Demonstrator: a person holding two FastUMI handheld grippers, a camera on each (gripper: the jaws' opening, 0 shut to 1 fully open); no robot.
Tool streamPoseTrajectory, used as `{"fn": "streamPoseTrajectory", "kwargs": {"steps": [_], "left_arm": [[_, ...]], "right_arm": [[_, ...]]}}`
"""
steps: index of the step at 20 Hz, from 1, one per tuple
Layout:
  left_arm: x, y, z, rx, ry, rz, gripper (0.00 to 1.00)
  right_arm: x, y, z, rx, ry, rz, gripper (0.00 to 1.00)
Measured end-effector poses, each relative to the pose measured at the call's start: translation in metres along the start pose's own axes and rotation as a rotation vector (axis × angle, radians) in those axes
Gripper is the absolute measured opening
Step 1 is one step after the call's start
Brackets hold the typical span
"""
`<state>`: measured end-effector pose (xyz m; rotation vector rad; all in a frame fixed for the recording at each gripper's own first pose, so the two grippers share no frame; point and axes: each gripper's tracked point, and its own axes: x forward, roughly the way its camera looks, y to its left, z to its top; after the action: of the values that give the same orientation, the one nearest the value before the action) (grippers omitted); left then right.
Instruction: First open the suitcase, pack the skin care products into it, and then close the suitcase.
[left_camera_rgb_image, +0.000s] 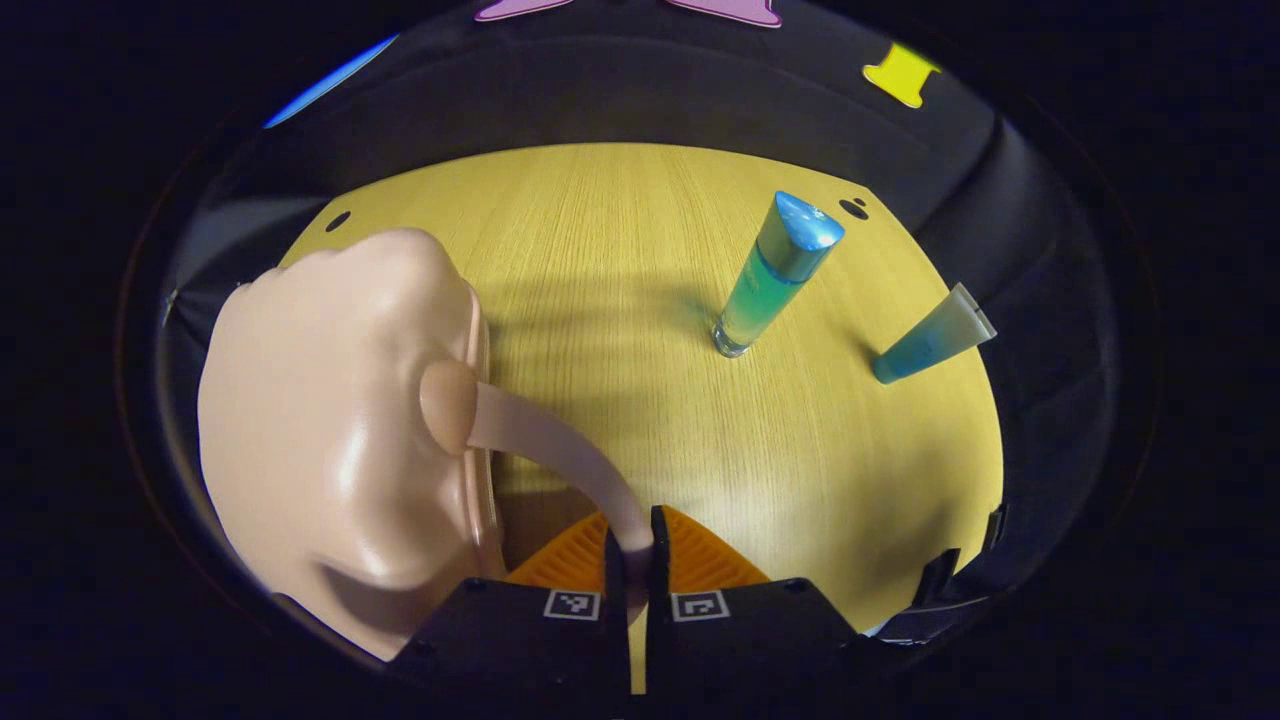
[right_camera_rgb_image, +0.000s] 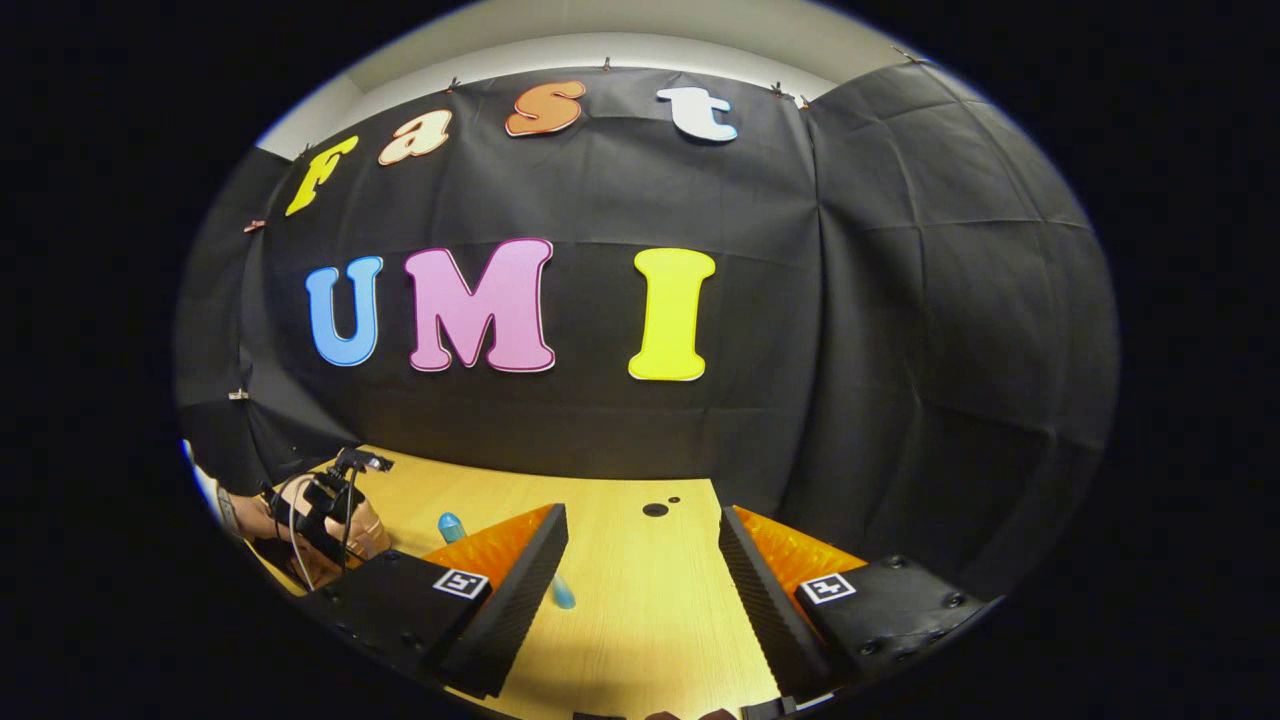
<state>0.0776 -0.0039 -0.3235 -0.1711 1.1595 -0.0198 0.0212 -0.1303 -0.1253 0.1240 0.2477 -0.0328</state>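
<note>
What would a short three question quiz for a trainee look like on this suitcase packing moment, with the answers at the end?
1. True or false: the left gripper is shut on the suitcase's strap.
2. Which skin care items stand on the table? A) one jar B) a bottle and a tube C) three tubes
3. Fill in: the right gripper hovers over the table with its jaws ____.

Key:
1. True: both fingers press on the strap leading to the pink suitcase.
2. B: a blue-capped bottle and a blue tube, apart from each other.
3. Open, holding nothing.
</note>
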Motion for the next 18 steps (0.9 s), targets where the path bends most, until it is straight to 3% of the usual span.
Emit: {"fn": "streamPoseTrajectory", "kwargs": {"steps": [4,6,9,13,18], "left_arm": [[-0.044,-0.002,0.013,0.000,-0.001,-0.055,0.08],[-0.079,0.001,0.026,-0.020,-0.016,-0.105,0.07],[-0.140,0.025,0.050,-0.037,-0.075,-0.117,0.07],[-0.217,0.086,0.076,-0.106,-0.181,-0.123,0.07],[-0.272,0.186,0.092,-0.215,-0.302,-0.118,0.07]], "right_arm": [[0.002,0.004,0.001,-0.004,0.000,0.021,0.96],[0.005,0.009,0.003,-0.002,-0.009,0.038,0.96],[0.015,0.025,0.000,0.008,-0.003,0.082,0.96],[0.030,0.056,0.002,-0.014,0.003,0.154,0.96],[0.043,0.114,0.023,-0.064,-0.034,0.195,0.96]]}}
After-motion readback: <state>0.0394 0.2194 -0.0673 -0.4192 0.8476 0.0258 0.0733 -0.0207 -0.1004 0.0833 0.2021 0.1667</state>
